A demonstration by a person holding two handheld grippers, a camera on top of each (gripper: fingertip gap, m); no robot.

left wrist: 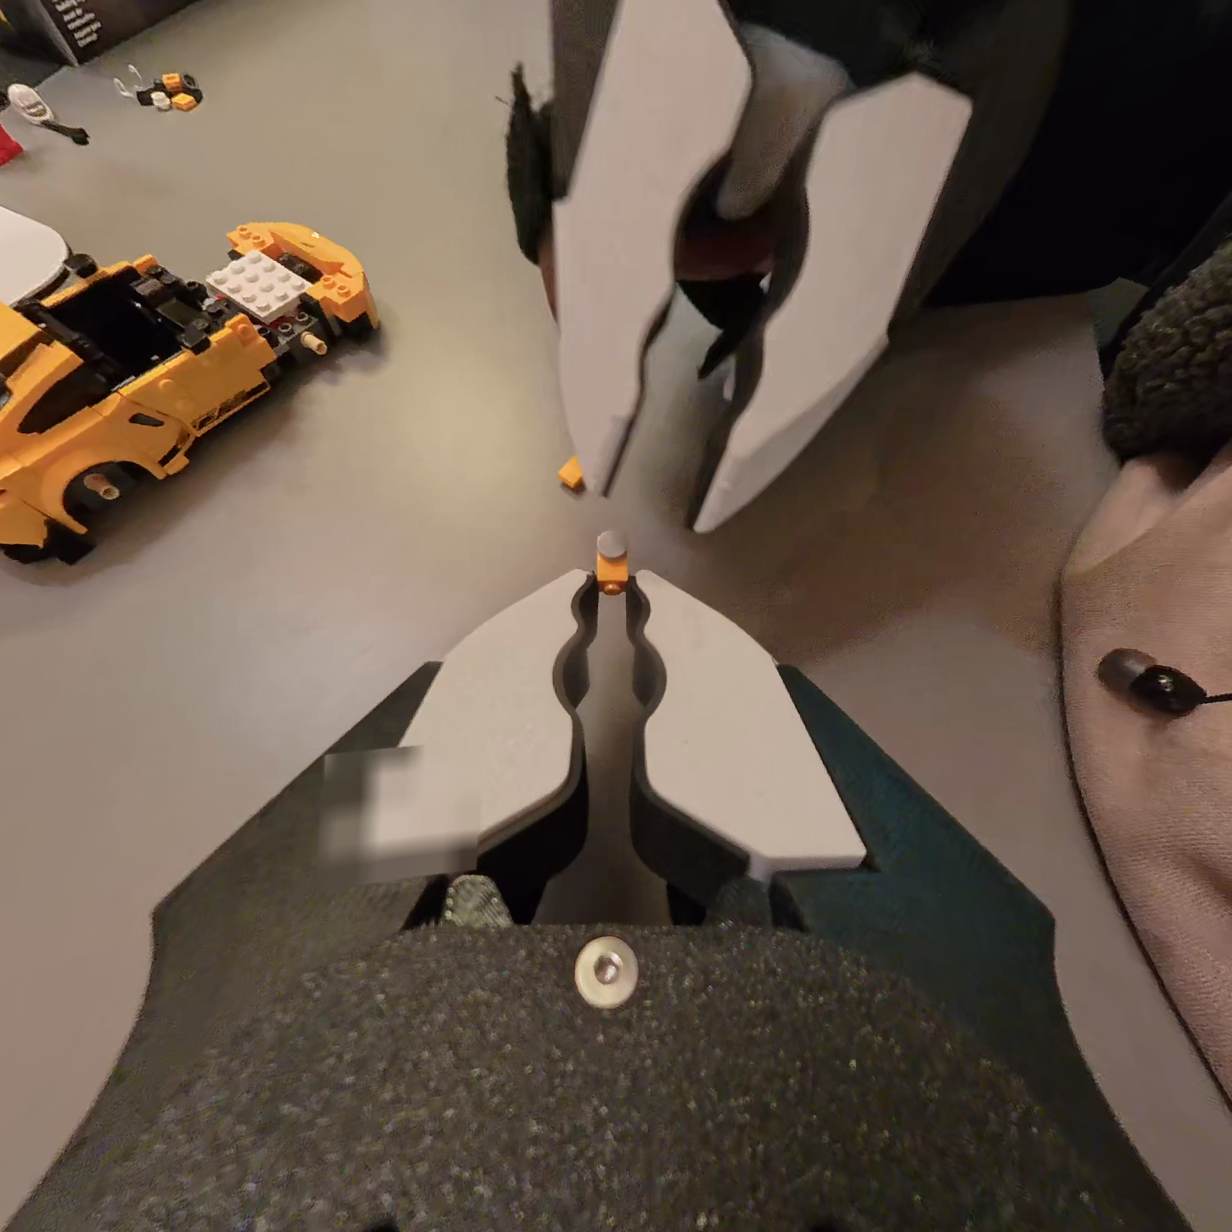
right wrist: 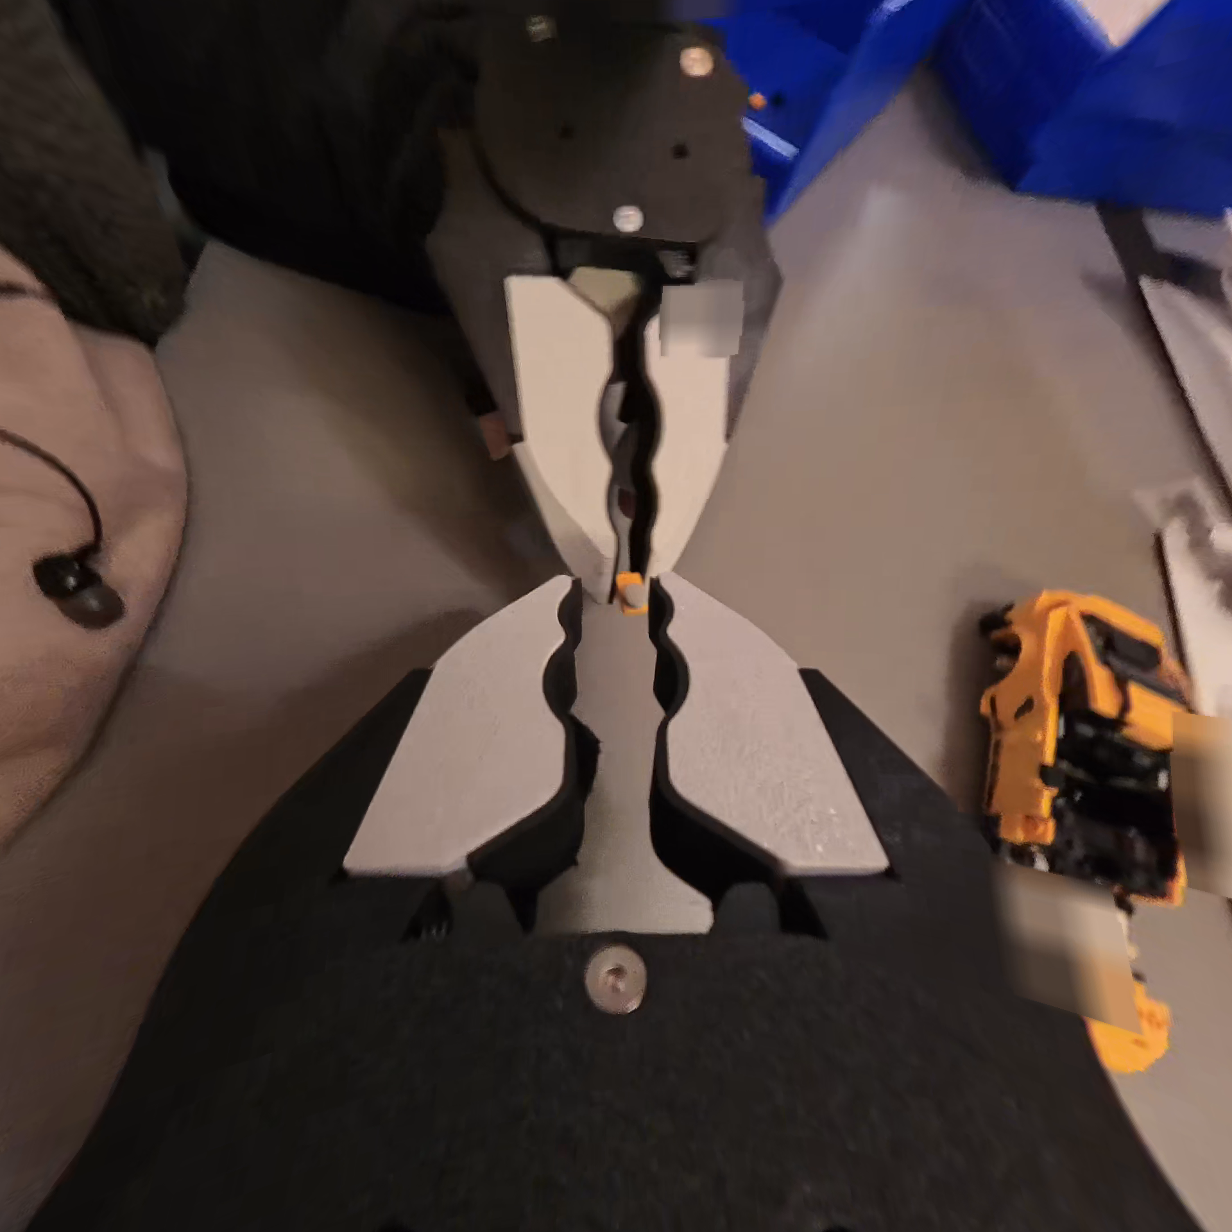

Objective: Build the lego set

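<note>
My left gripper [left wrist: 612, 581] is shut on a small orange brick [left wrist: 611, 575] with a grey round tile [left wrist: 612, 545] on its far end, held just above the grey table [left wrist: 400, 600]. My right gripper [left wrist: 650, 507] faces it from the far side, open and empty, tips just short of the tile. In the right wrist view my right gripper [right wrist: 615, 590] is open, with the orange brick [right wrist: 630, 593] at its tips in the left gripper [right wrist: 630, 570]. Another small orange piece [left wrist: 571, 472] lies beside the right gripper's fingertip. The partly built yellow Lego car [left wrist: 167, 393] [right wrist: 1080, 753] stands to the left.
Loose small pieces [left wrist: 170, 90] and a white-and-black part [left wrist: 30, 103] lie at the far left by a dark box [left wrist: 67, 27]. Blue bins [right wrist: 1000, 100] stand at the far side. A person's beige garment with a black cord toggle [left wrist: 1147, 687] borders the table. The partly built yellow Lego car [left wrist: 167, 393] is about 15 cm from both grippers' fingertips. My right wrist view [right wrist: 1029, 731] looks at it from another angle.
</note>
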